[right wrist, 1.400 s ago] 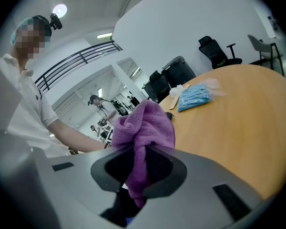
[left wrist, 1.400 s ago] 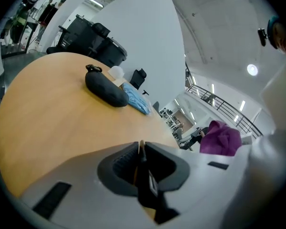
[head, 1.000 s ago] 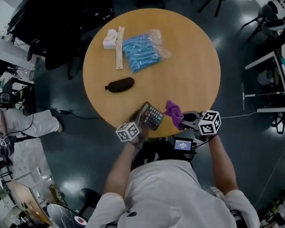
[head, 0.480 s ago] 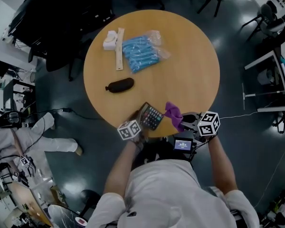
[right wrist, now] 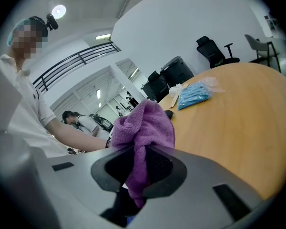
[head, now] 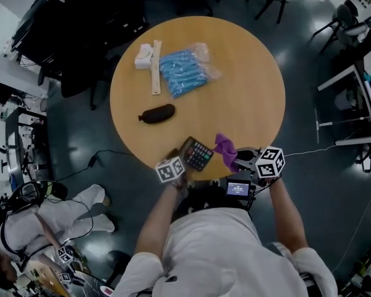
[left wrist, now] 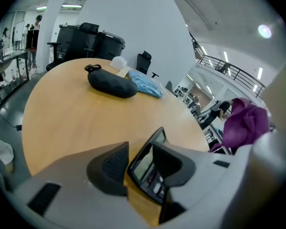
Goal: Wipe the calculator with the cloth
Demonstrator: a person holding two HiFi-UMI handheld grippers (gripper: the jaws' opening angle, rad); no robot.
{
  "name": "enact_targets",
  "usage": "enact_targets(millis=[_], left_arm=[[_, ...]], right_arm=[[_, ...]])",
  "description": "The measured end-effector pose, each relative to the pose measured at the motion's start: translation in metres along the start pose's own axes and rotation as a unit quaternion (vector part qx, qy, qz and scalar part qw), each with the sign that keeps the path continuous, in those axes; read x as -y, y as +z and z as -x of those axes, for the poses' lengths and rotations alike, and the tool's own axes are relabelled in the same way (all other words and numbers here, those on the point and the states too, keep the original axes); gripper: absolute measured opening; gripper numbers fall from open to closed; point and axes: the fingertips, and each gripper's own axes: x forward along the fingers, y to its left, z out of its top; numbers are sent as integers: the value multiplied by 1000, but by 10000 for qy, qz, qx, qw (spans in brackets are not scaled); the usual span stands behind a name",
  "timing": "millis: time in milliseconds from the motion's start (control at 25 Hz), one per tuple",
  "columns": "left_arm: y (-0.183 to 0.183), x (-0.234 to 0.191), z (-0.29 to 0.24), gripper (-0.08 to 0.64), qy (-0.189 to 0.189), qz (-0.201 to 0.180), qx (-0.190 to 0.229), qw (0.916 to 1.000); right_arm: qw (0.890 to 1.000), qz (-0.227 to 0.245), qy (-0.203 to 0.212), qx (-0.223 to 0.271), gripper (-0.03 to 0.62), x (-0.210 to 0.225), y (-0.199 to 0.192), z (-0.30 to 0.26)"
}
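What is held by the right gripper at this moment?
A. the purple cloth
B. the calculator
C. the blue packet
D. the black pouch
A: the right gripper is shut on the purple cloth, which hangs between its fingers.

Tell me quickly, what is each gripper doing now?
Left gripper: open, jaws just opening, calculator between them.
Right gripper: closed on the purple cloth.

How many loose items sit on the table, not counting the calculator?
4: a white object, a pale stick and a bag of blue items at the far edge; a black pouch nearer. None looks hidden.
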Motion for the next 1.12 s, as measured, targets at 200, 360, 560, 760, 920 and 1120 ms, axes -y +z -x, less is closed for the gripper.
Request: enact_targets(millis=[200,360,560,760,920,1120], left_arm=[[8,-4,11,141,16,22,121,9999],[21,0,39,141,-55,36,603,9982],[59,37,102,40,-241,-828,1693,9818],[73,76,154,8,-304,-1683,2264,9589],[73,88,177,8,-304,-1746,2424,9538],[70,88,194,8,-250,-1929,2480,9490]], right_arm=[[9994,-57,-311,151,67,8,7,2],[9946,-47,-1002,258,67,28,12,3],[9807,255,-1931,140,67,56,18,0],[9535,443,-2978,-161,67,98,13,-3],[9373,283,-3435,-521,67,133,-1,-17],[9246,76,-3680,-979,67,162,-25,-49]])
